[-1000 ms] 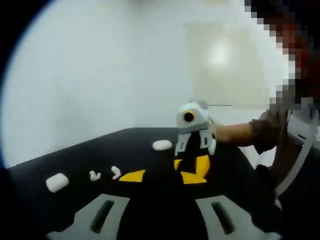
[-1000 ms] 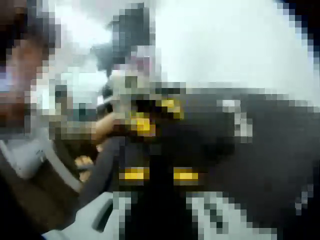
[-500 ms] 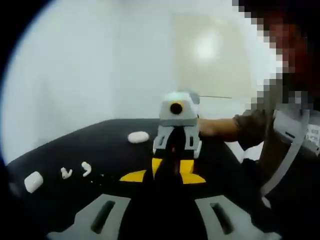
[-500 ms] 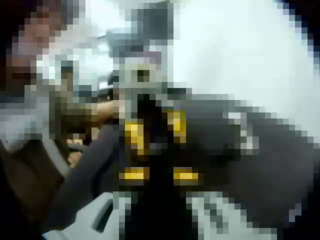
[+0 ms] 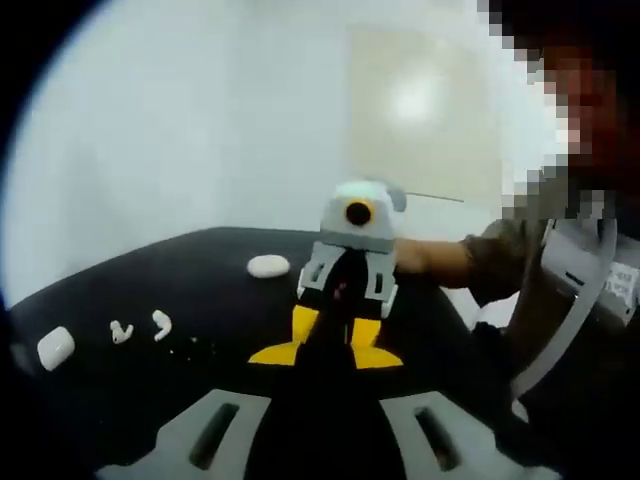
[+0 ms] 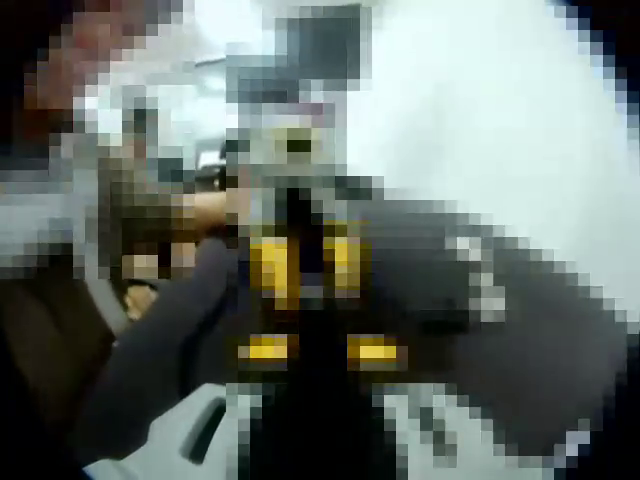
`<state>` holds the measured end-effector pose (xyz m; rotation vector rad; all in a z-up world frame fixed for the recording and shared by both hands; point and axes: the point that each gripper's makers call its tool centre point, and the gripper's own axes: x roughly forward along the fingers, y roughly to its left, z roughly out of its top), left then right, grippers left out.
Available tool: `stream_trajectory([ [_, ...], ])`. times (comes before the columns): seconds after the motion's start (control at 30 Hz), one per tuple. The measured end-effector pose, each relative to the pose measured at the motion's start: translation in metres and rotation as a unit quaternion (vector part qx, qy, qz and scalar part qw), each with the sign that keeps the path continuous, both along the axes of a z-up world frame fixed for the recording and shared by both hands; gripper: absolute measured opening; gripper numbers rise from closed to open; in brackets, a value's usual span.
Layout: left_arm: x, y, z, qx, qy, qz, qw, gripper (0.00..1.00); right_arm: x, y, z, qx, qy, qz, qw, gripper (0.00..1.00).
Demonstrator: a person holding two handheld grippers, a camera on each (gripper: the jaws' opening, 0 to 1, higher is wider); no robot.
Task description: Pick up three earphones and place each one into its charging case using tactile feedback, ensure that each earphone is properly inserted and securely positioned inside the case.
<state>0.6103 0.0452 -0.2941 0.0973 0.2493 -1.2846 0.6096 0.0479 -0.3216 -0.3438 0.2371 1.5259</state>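
1. Left gripper view: the black counter [image 5: 120, 290] carries two loose earphones [image 5: 140, 328] lying close together near its left edge, well to the left of the left gripper [image 5: 322, 440]. One closed white case [image 5: 55, 347] sits further out at that same edge, and a second white case [image 5: 268, 266] lies nearer the far edge. A third earphone I cannot find.

2. The earphones are small and blurred; their long axes cannot be read. The left gripper's jaws stand wide apart at the bottom of the view and hold nothing.

3. The right gripper [image 5: 327, 338] faces this camera from mid-counter, yellow tips down at the surface and spread a little, nothing visible between them. A person's hand [image 5: 420, 258] holds it from the right.

4. Judging from this, the left gripper is the nearer one to the earphones; it would need to swing left to line up.

5. Right gripper view: heavily pixelated. Yellow tips [image 6: 370, 351] show apart; little else is legible.
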Motion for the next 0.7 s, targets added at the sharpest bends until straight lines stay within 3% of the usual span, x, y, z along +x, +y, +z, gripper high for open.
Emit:
stream_trajectory([
  [0.1, -0.0008, 0.0012, -0.0001, 0.0, 0.014, -0.005, 0.9999, 0.14, -0.0034, 0.0002, -0.001, -0.004, 0.012, 0.005, 0.9999, 0.19],
  [0.17, -0.0016, 0.0014, -0.0003, -0.002, 0.027, -0.006, 0.9996, 0.14, -0.0049, 0.0001, -0.0011, -0.003, -0.009, 0.015, 0.9998, 0.19],
  [0.37, -0.0037, -0.0003, 0.0007, -0.018, 0.067, -0.005, 0.9976, 0.14, -0.0069, -0.001, -0.0004, 0.002, -0.023, 0.022, 0.9995, 0.18],
  [0.7, -0.0029, -0.0019, 0.0057, -0.034, 0.055, 0.006, 0.9979, 0.15, -0.0085, -0.0012, -0.0005, 0.003, -0.016, 0.02, 0.9997, 0.18],
])
